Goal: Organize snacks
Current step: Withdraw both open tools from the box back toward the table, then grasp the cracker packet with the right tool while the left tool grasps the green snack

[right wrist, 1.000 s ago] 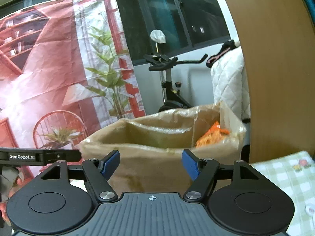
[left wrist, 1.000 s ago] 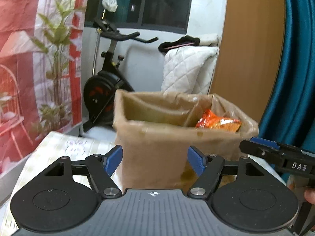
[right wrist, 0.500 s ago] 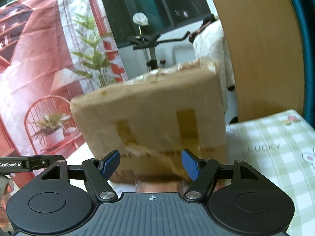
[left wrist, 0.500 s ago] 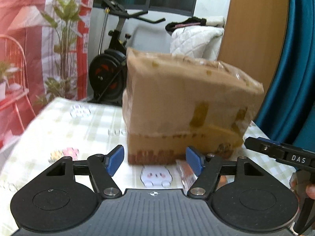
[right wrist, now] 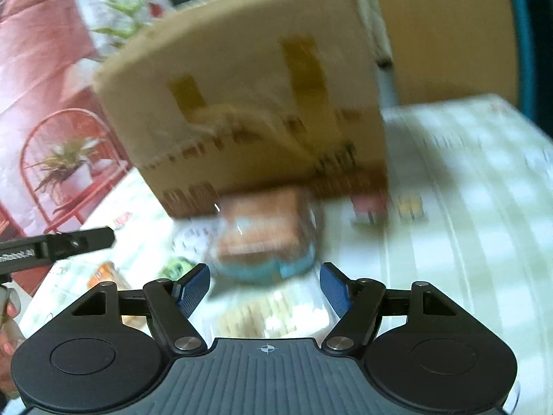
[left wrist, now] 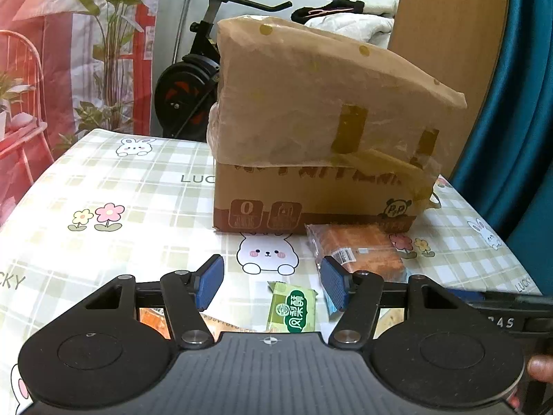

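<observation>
Here my table (left wrist: 103, 186) with its checked bunny cloth fills the lower part of both views, and the cardboard box (left wrist: 311, 180) stands toward its far side, a plastic liner (left wrist: 304, 103) folded down over its upper half. Behind it I can see an exercise bike (left wrist: 193, 79) and a red printed backdrop (left wrist: 45, 34). Just in front of the box, touching or nearly touching its base, lies a clear-wrapped brown cake (left wrist: 356, 249); in my right camera the same cake (right wrist: 262, 231) is blurred, beyond the fingertips. Nearer to me a small green snack packet (left wrist: 293, 307) lies flat on the cloth, below the gap of my left gripper (left wrist: 271, 282), whose jaws are closing with nothing pressed between the pads. My right gripper (right wrist: 264, 285) has its blue pads apart and empty, above a pale packet (right wrist: 273, 314) too blurred to identify
</observation>
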